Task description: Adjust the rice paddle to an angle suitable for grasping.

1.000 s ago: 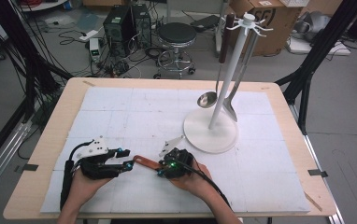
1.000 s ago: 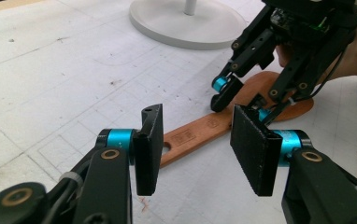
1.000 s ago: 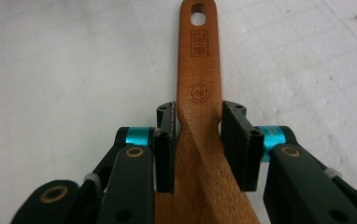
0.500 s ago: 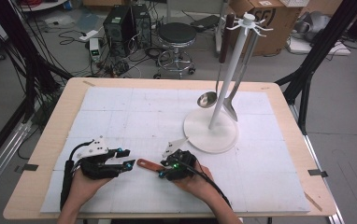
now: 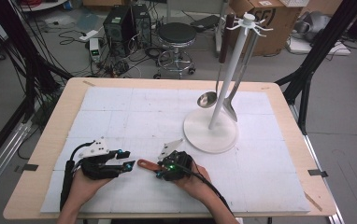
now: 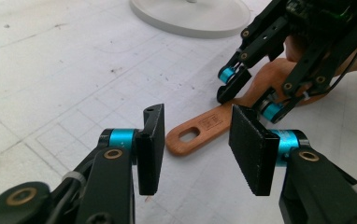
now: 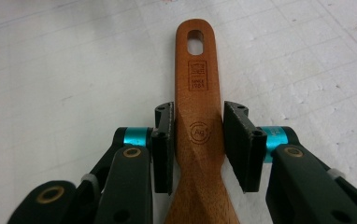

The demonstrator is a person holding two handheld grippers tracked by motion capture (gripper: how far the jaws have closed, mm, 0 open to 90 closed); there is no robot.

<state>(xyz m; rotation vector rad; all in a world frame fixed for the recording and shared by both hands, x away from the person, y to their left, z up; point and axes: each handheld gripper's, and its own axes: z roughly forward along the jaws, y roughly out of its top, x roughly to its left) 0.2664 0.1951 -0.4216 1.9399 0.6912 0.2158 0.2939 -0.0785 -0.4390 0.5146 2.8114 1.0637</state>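
Observation:
A wooden utensil lies on the white mat, its flat handle with a hanging hole pointing left in the high view. My right gripper has just been closing its jaws, and both pads now press the handle's edges. In the high view that gripper sits near the front middle. My left gripper stands open just short of the handle's holed end, with nothing between its pads. From above, the left gripper faces the right gripper across the handle.
A white utensil rack with a round base stands at the right middle. A metal ladle and another utensil hang from it. The table's front edge is close behind both hands.
The right gripper and the wooden handle have shifted very slightly toward the front edge. The left hand has stayed where it was.

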